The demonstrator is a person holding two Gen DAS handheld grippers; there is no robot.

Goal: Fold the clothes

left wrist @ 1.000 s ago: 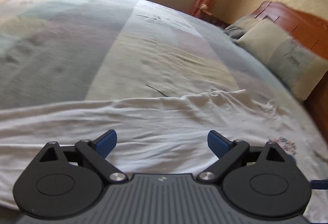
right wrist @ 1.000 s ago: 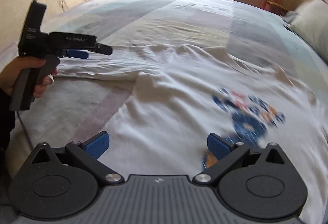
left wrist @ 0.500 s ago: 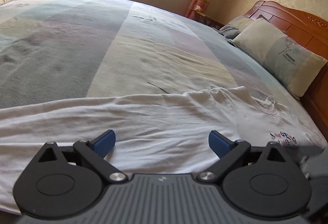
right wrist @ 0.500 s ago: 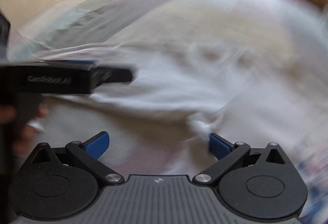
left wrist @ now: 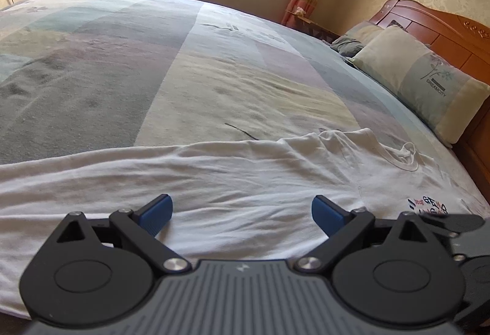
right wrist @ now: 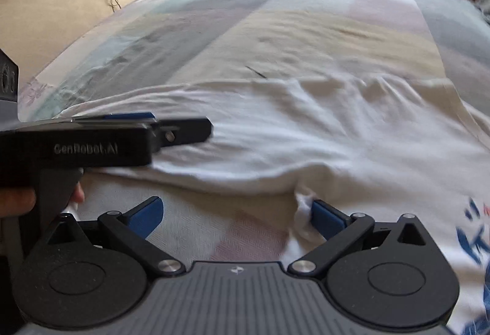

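White T-shirt (left wrist: 245, 175) (printed) flat on bed (left wrist: 183, 59) — both grippers' fingers spread, L (left wrist: 242, 214) & R (right wrist: 237, 217).

Both wrist views low over bed (left wrist: 190, 65)

Your right gripper (right wrist: 235, 217) has swung left and come low over the shirt (right wrist: 306, 132); its right pad (right wrist: 326, 220) now touches a bunched fold at the near edge. Your left gripper (left wrist: 242, 214) has tilted up, so more wall appears, and the right gripper's tip shows beside it.
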